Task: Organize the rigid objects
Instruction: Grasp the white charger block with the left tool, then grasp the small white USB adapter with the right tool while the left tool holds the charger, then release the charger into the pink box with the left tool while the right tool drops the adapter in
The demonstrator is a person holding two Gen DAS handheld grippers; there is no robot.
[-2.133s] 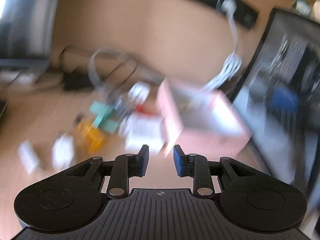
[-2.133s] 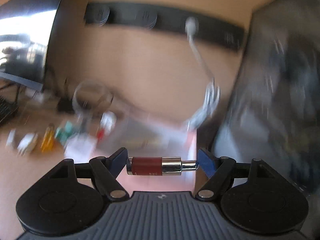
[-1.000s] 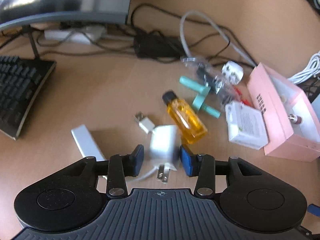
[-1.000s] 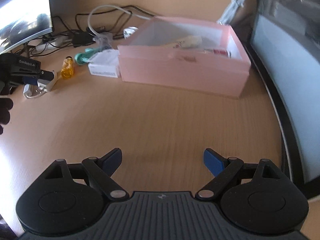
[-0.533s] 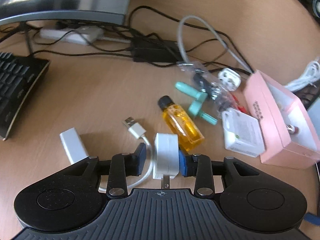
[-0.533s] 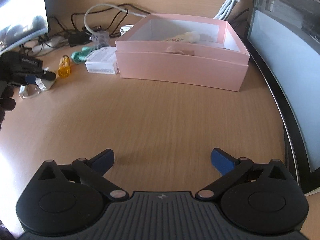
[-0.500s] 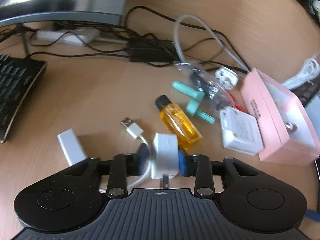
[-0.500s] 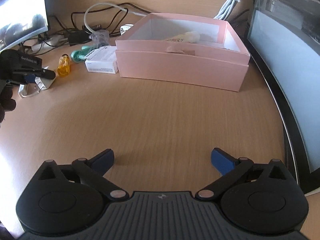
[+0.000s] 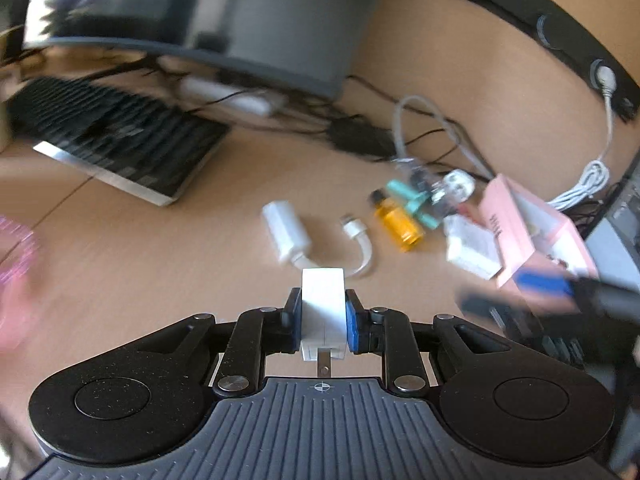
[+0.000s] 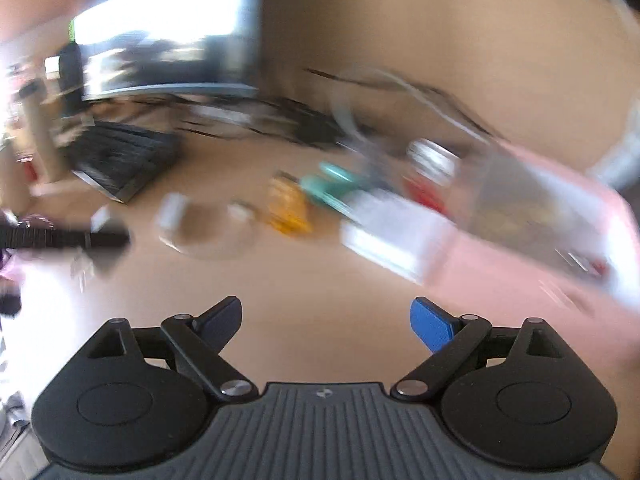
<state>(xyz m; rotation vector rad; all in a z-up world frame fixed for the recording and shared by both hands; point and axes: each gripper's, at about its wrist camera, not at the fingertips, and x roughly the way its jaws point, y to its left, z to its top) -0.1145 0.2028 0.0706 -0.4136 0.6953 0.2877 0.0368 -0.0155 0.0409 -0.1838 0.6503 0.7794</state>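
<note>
Wood-look desk [image 9: 160, 264] against a tan wall, monitor and keyboard [image 9: 116, 140] toward the back left, tangle of cables behind. White charger block [image 9: 323, 312] is clamped in the left gripper [image 9: 322, 318], pads pressing both its sides, prongs pointing back at the camera; jaws have just been closing on it, block looks lifted off the desk. Right gripper [image 10: 326, 320] has jaws wide apart, nothing between them, view badly blurred.

Progress, my read: partway. Pink box [image 9: 532, 236] at the desk's right side already holds a few items, hard to say which. Still out on the desk: white adapter with short cable [image 9: 286, 230] mid-desk, amber bottle [image 9: 398, 220], teal plastic piece [image 9: 416, 202], white plug [image 9: 458, 186] and a clear bag just behind, flat white box [image 9: 472, 248] touching the pink box's left wall. Charger block probably goes into the box next; at least five loose items left after that.
</note>
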